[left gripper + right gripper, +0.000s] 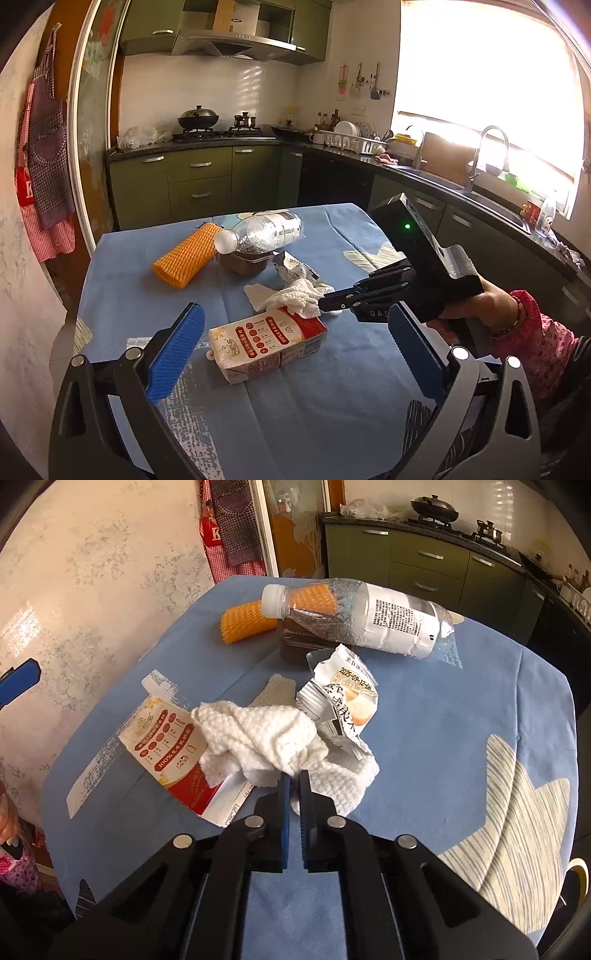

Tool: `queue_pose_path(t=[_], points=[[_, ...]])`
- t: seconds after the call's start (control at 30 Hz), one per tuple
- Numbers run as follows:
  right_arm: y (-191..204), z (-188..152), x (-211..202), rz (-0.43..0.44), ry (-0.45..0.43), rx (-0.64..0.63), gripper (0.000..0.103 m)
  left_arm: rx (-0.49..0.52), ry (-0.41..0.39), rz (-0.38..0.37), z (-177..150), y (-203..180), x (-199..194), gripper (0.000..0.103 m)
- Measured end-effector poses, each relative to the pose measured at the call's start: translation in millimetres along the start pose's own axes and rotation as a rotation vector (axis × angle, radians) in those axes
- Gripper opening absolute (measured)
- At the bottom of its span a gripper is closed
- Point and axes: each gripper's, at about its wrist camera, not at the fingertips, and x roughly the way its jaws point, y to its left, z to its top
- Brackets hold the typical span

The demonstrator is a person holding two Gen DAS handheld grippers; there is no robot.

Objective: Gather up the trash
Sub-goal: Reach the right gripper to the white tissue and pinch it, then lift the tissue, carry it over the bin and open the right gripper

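Note:
On the blue-clothed table lies a crumpled white paper towel, and my right gripper is shut on its near edge. In the left wrist view the right gripper reaches in from the right to the towel. The towel partly covers a flattened red and white milk carton. My left gripper is open, its blue pads either side of the carton and apart from it. Behind lie a torn snack wrapper, a clear plastic bottle resting on a brown tub, and an orange foam net.
Green kitchen cabinets and a dark counter with a stove and a sink run behind and to the right of the table. Aprons hang on the left wall. A person's pink sleeve is at the right.

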Motion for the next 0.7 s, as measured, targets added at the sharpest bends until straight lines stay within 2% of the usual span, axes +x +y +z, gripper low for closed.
queue_pose_path(t=[0.23, 0.37, 0.7], points=[[-1, -2, -43, 0.089, -0.077, 0.04, 0.003, 0.007, -0.002, -0.002, 0, -2, 1, 0.098], [-4, 0, -75, 0.132, -0.15, 0.068, 0.003, 0.017, -0.004, -0.002, 1, -6, 0, 0.098], [-12, 11, -137, 0.145, -0.295, 0.105, 0.003, 0.038, -0.003, -0.013, 2, -15, 0, 0.098]])
